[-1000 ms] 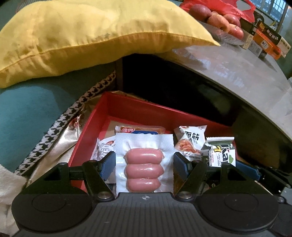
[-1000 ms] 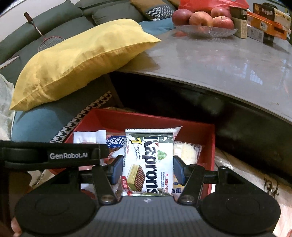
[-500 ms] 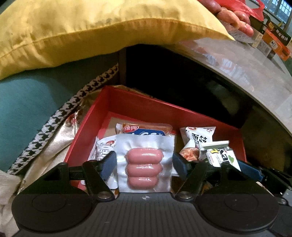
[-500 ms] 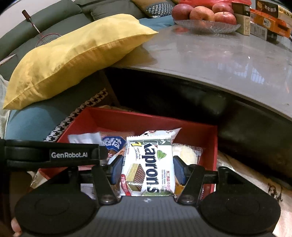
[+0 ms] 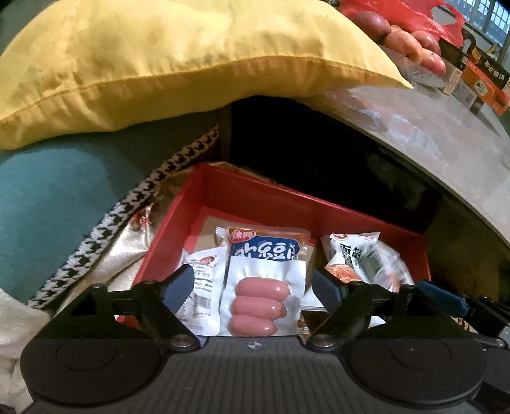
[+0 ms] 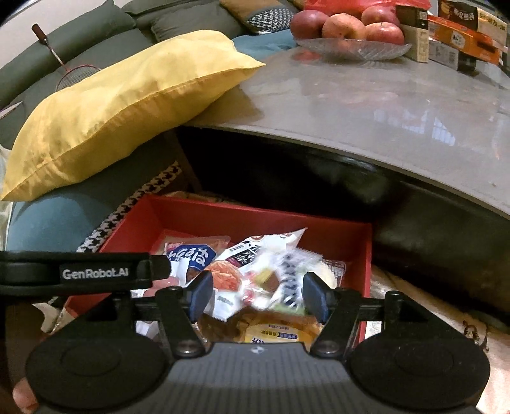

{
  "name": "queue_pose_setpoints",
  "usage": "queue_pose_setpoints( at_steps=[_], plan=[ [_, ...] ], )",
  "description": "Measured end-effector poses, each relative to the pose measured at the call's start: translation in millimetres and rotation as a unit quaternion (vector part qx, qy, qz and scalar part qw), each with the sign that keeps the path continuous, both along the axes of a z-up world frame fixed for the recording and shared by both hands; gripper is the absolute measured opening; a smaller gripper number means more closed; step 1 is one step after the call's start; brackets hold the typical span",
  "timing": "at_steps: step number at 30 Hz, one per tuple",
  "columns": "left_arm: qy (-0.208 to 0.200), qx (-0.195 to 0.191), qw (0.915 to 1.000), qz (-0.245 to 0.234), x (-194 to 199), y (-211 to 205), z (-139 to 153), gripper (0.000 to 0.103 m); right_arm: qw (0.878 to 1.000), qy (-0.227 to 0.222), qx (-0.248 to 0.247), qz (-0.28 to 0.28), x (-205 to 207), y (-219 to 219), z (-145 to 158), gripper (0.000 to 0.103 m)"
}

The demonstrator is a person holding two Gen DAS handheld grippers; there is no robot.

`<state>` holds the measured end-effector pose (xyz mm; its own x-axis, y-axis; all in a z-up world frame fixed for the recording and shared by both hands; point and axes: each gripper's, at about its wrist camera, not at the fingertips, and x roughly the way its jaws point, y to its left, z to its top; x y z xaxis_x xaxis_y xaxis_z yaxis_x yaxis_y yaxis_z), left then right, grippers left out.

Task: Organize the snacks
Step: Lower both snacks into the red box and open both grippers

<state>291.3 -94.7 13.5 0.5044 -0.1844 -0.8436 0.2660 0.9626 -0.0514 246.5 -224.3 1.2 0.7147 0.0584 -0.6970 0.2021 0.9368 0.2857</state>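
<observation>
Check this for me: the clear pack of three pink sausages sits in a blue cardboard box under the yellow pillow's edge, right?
Not quite: the box is red, not blue. The left wrist view shows the clear pack of three pink sausages lying in a red cardboard box, below the yellow pillow.

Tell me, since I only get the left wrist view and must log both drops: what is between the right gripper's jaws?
Observer: The right gripper has just been opening its jaws. The wafer pack sits blurred and tilted between them, loose, not clamped.
Operator: What lies under it?
Observer: A yellow-labelled packet lies at the near side of the red box, just below the gripper.
Operator: Anything behind the pillow?
Observer: A badminton racket rests on the green sofa behind the yellow pillow.
</observation>
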Motion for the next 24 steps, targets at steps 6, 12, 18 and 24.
queue_pose_setpoints(
  at_steps=[6,12,18,24],
  plan=[
    [-0.009,0.015,0.9998,0.003,-7,3,5,0.087,1.0,-0.002,-0.01,0.006,-5,6,3,0.057],
    [-0.016,0.014,0.9998,0.004,-19,10,13,0.089,1.0,0.0,-0.018,0.0,-18,5,11,0.057],
    [-0.023,0.014,0.9996,0.0,-34,18,21,0.089,1.0,0.0,-0.022,-0.004,-31,11,17,0.058],
    [-0.024,0.013,0.9996,-0.007,-49,23,24,0.089,1.0,0.001,-0.013,-0.014,-47,14,20,0.058]
  ],
)
